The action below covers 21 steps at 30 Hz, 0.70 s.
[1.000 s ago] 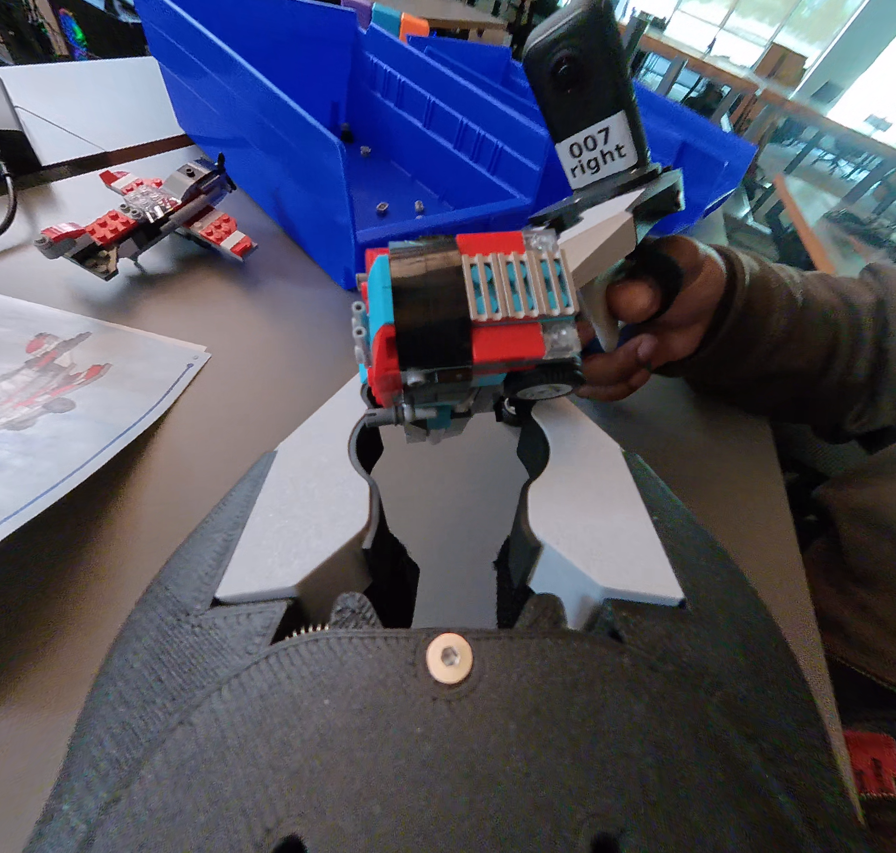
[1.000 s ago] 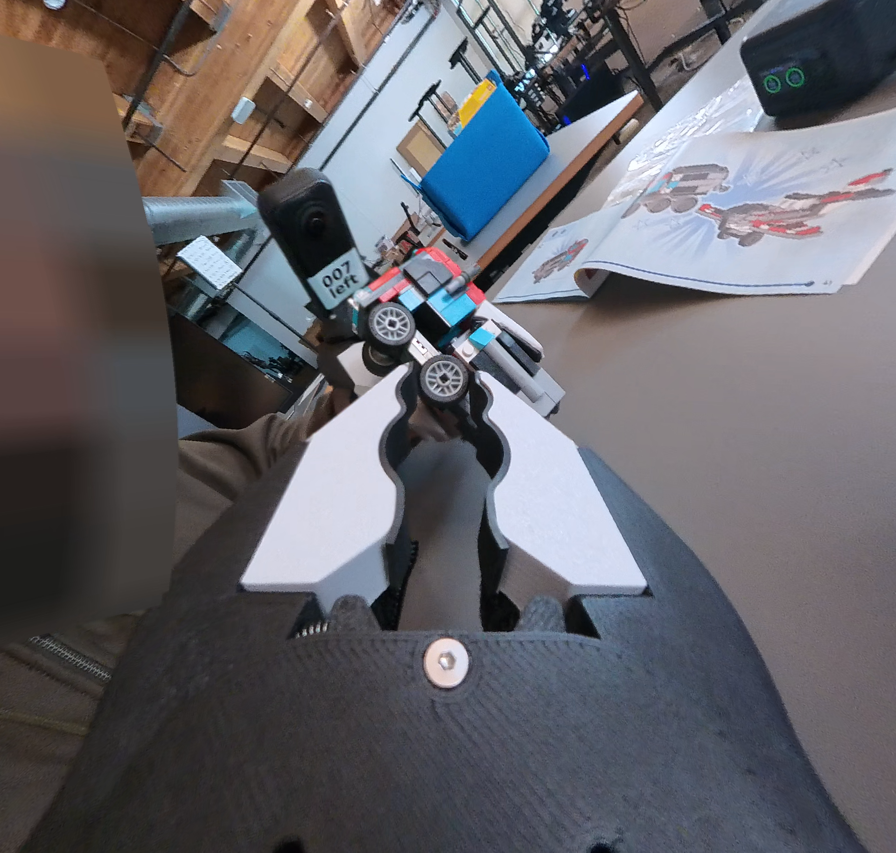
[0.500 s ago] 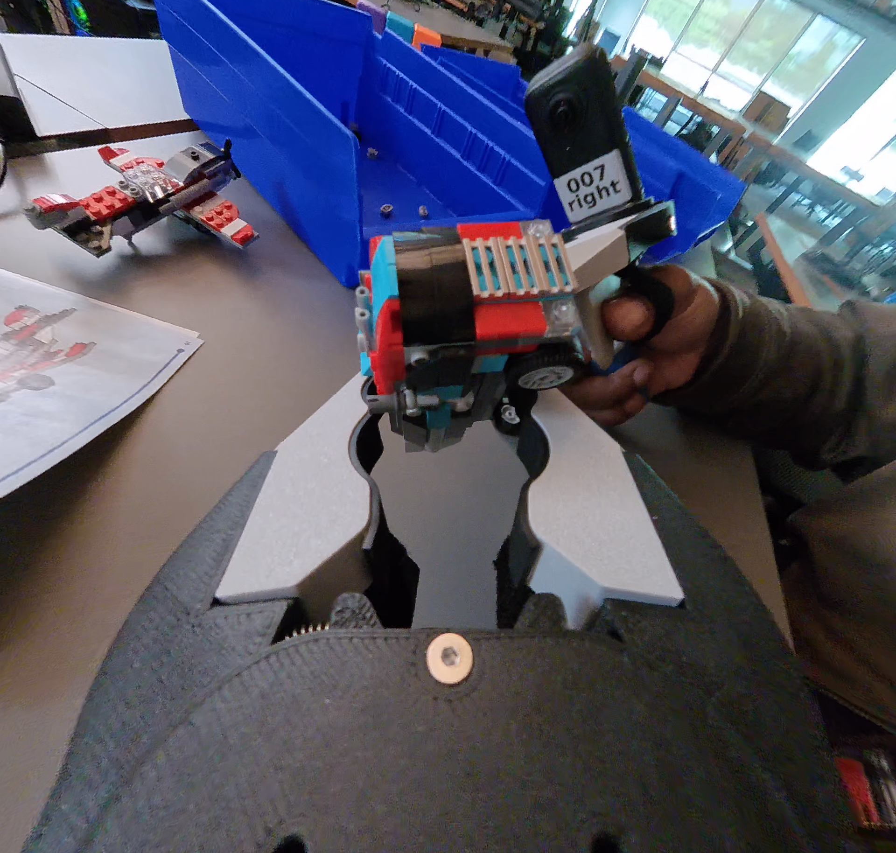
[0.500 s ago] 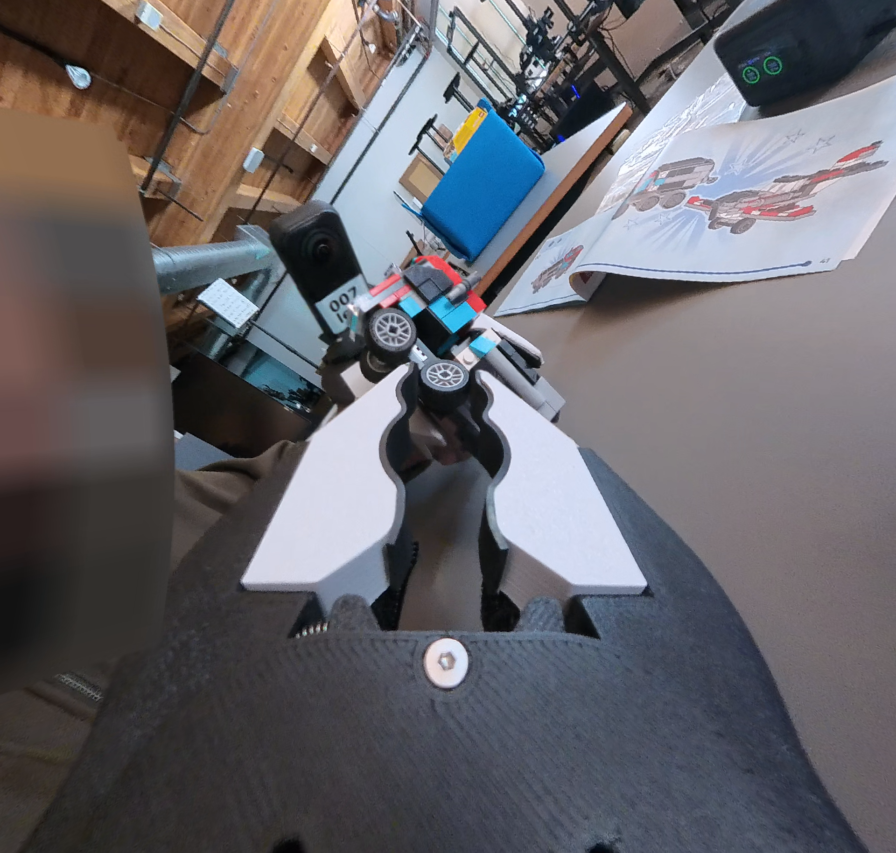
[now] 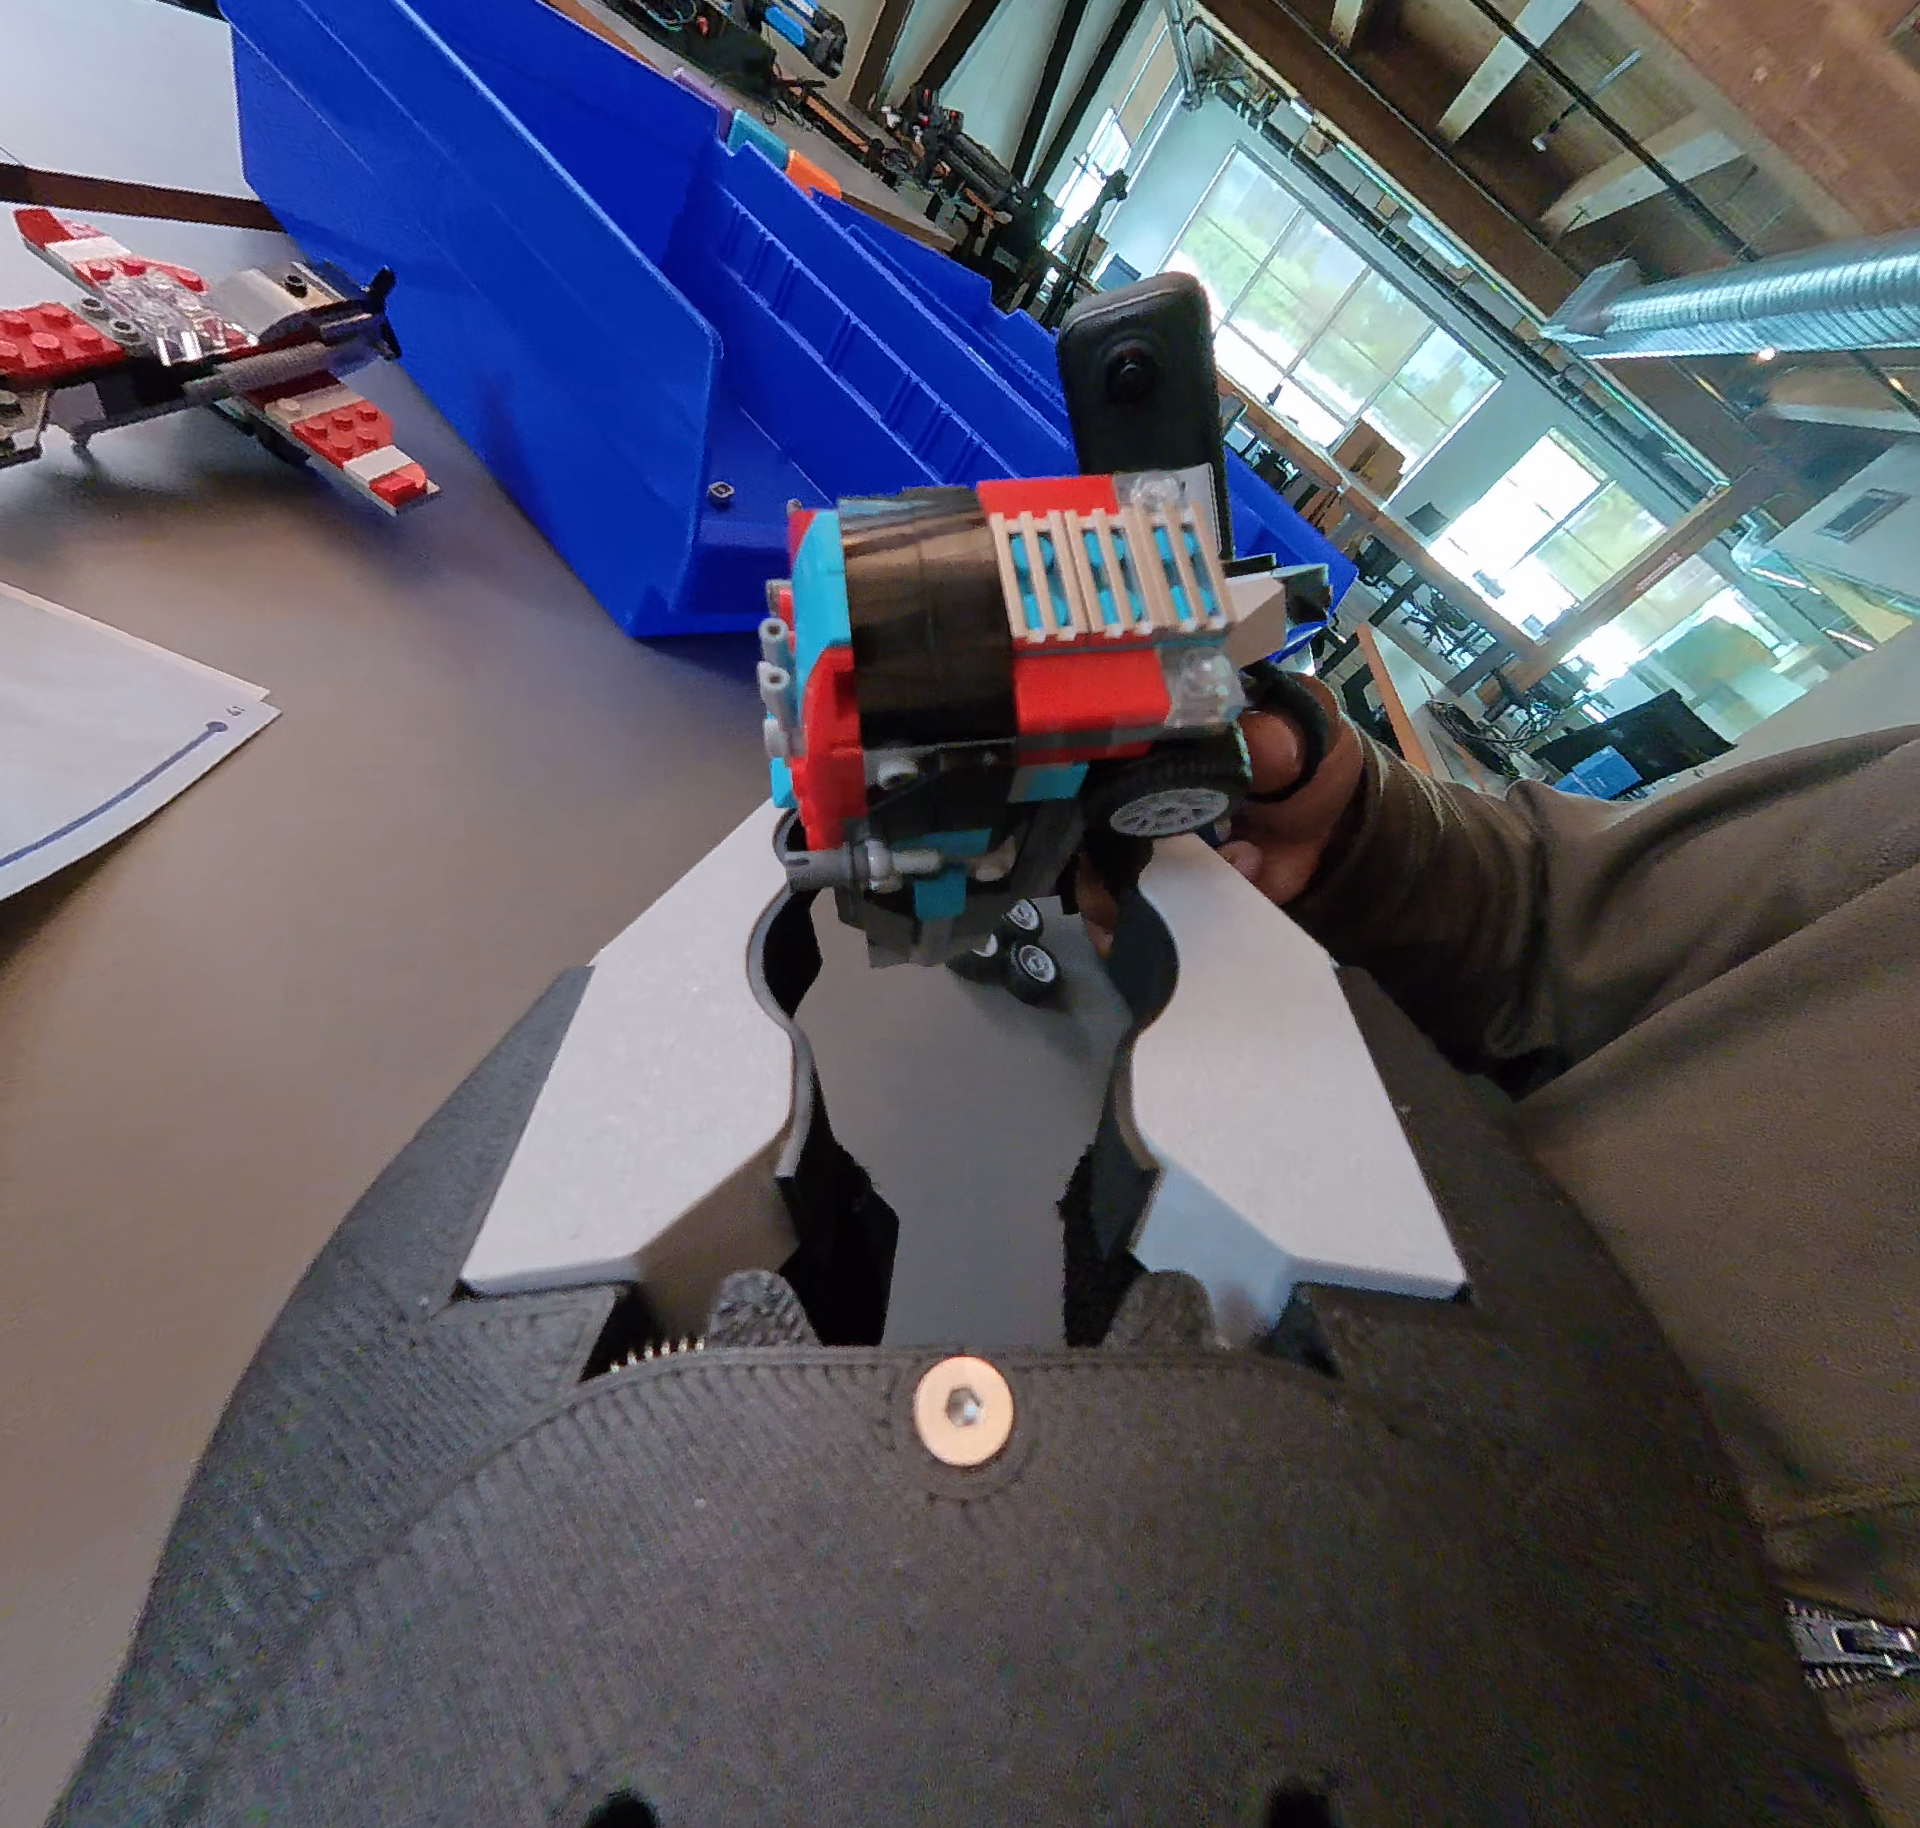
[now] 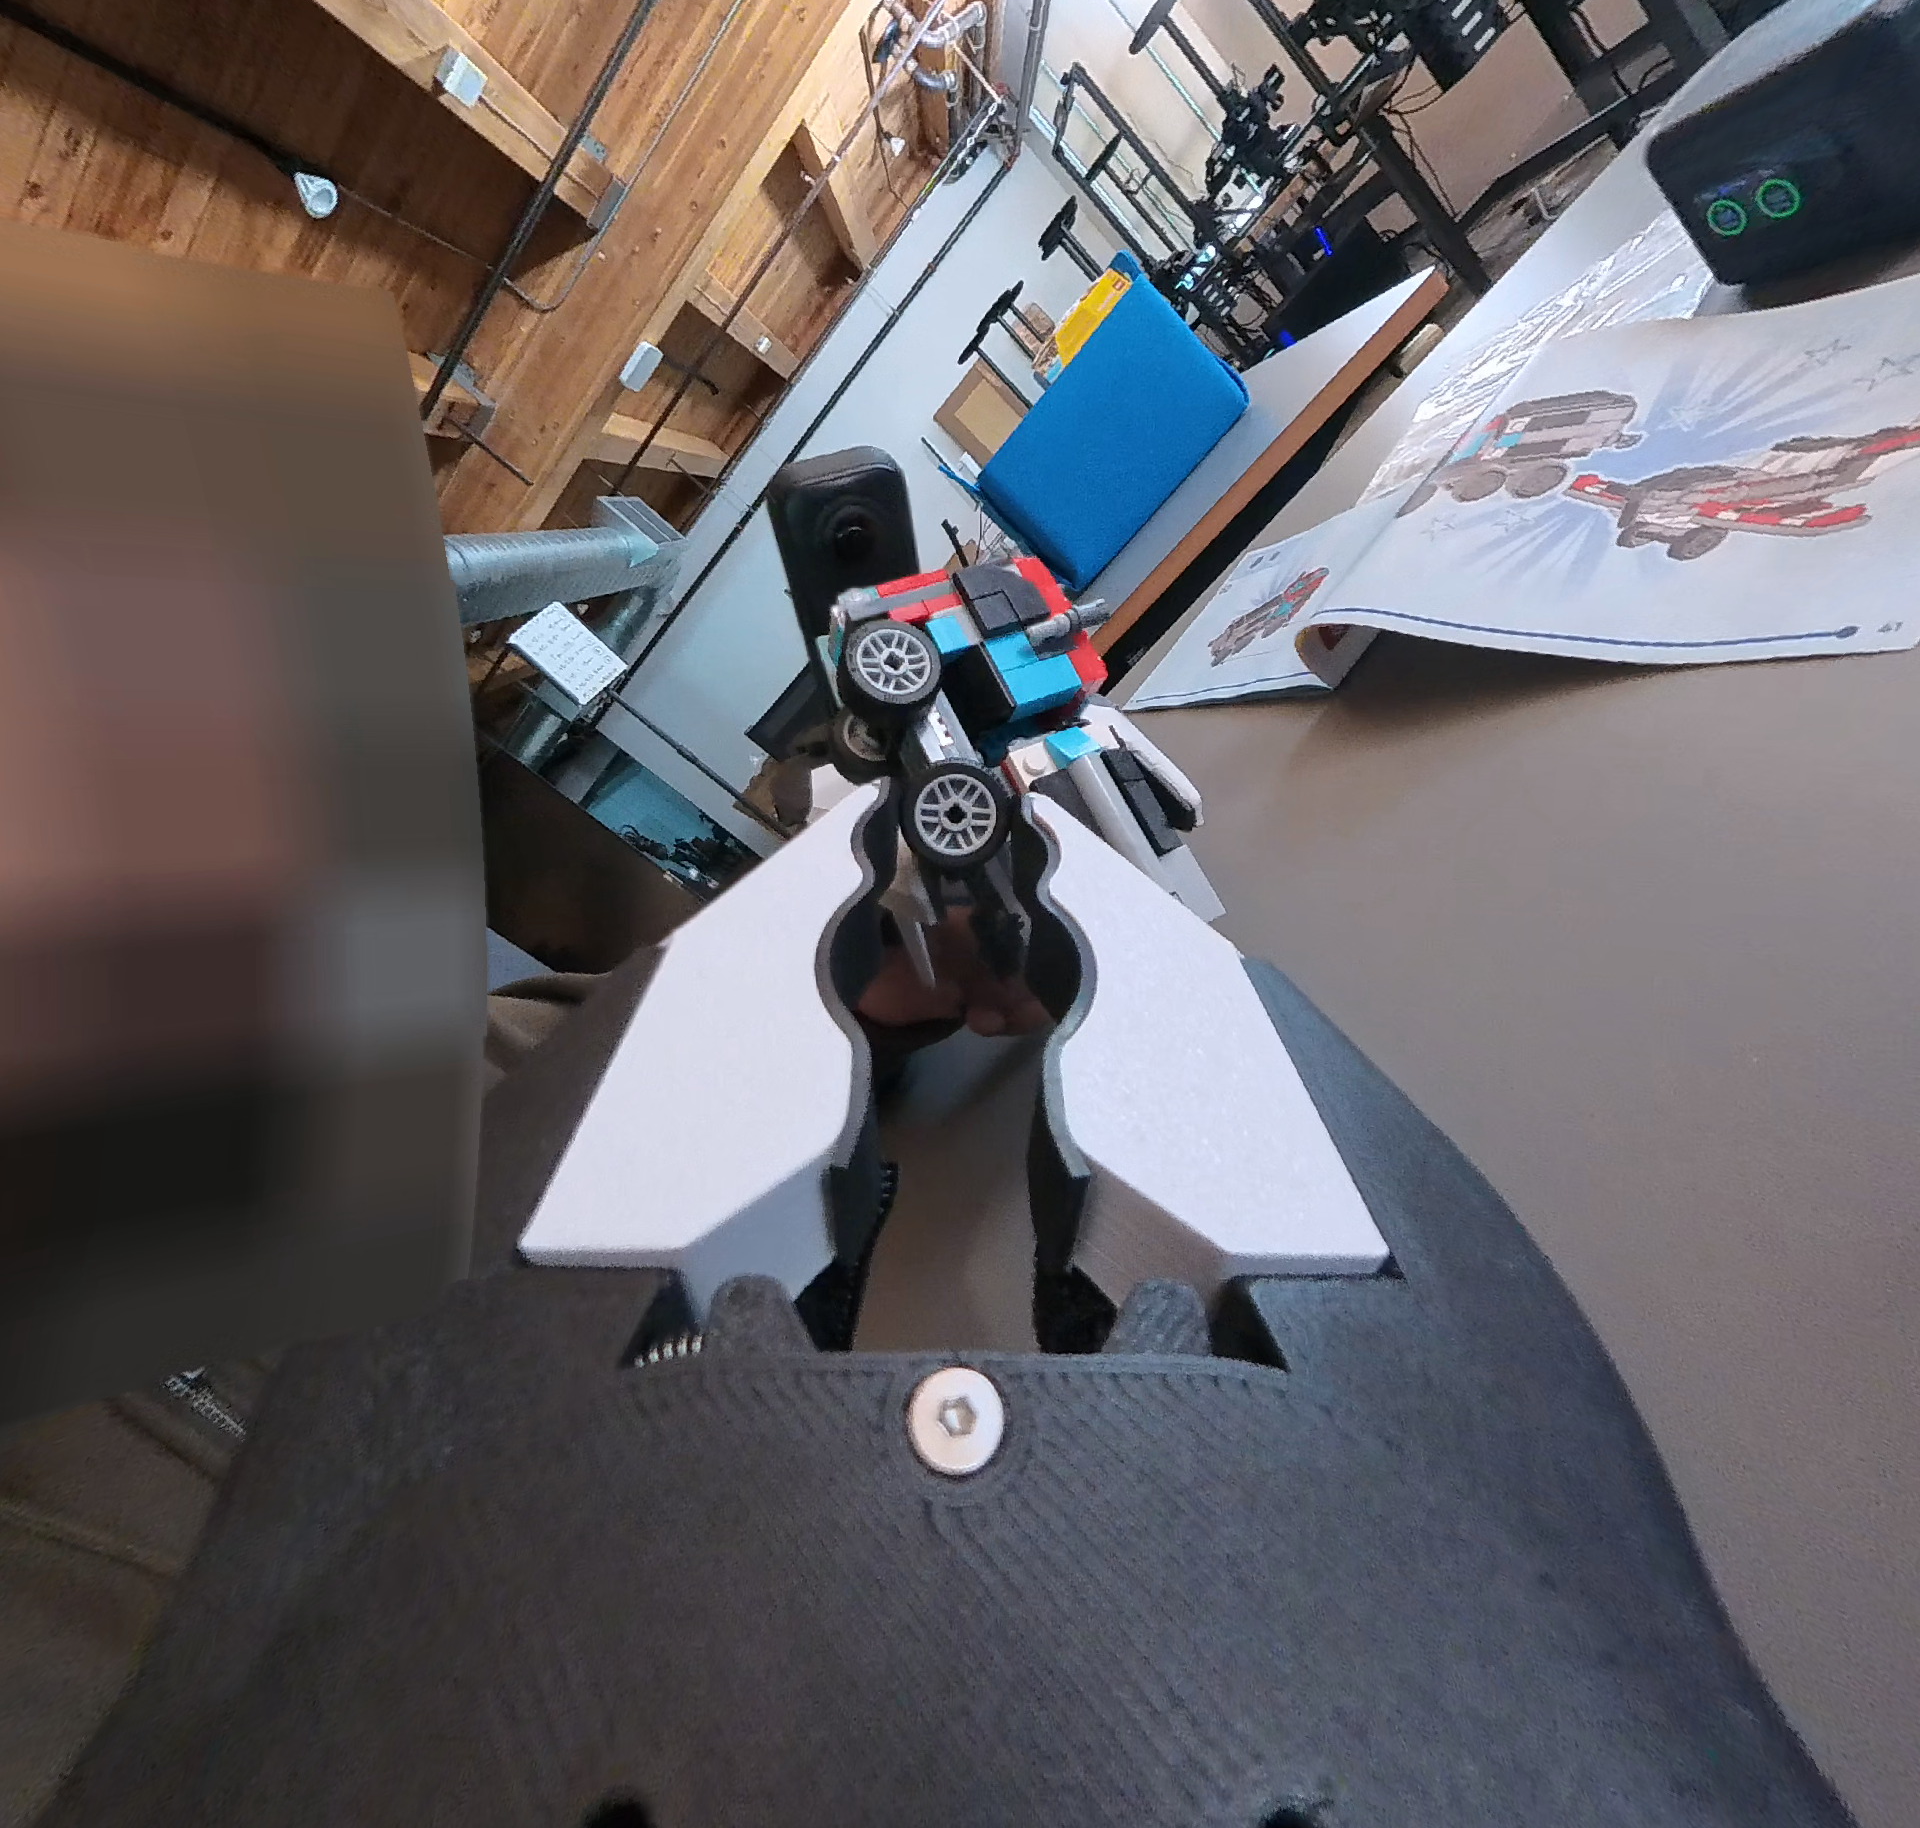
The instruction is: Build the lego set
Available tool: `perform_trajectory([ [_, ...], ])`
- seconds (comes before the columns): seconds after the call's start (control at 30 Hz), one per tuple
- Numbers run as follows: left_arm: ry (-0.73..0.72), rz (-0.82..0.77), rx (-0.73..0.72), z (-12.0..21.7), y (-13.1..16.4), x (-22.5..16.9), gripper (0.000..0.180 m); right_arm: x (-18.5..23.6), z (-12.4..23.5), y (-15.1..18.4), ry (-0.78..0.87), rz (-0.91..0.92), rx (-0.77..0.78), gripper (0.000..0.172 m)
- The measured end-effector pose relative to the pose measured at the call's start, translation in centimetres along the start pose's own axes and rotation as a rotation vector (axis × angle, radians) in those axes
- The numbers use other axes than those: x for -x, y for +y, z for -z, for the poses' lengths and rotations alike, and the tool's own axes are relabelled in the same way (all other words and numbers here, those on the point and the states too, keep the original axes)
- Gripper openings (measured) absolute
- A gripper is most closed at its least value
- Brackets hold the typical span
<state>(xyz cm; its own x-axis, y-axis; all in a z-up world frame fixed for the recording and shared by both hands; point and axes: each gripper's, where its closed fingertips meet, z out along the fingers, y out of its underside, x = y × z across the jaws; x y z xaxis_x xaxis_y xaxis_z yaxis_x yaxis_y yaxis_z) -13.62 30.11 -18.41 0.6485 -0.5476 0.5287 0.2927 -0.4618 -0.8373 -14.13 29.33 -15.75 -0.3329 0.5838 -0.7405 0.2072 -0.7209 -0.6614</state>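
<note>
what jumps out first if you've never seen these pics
A red, teal and black brick truck is held up off the table between both grippers: the right gripper is clamped on a wheel, and the left gripper holds its underside. Behind it stands a big blue bin, with a red brick plane to its left.

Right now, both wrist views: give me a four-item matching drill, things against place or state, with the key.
Things:
1. brick truck
2. red and grey brick plane
3. pair of loose wheels
4. black box

Place or state:
A. two green ring lights on its face
B. resting on the table beside the blue bin
C. raised off the table
D. lying on the table under the truck

Pairs: 1-C, 2-B, 3-D, 4-A
</note>
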Motion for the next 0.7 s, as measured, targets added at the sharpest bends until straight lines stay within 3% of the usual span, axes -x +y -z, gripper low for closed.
perform_trajectory([
  [0.2, 0.014, -0.024, 0.025, 0.1, 0.1, -0.4, 0.055, 0.5, 0.0, 0.1, -0.014, 0.051, 0.025, 0.021],
  [0.7, -0.187, -0.298, 0.136, 0.3, 0.7, 1.0, 0.055, -0.8, 0.2, 1.0, 0.065, -0.037, 0.068, 0.021],
])
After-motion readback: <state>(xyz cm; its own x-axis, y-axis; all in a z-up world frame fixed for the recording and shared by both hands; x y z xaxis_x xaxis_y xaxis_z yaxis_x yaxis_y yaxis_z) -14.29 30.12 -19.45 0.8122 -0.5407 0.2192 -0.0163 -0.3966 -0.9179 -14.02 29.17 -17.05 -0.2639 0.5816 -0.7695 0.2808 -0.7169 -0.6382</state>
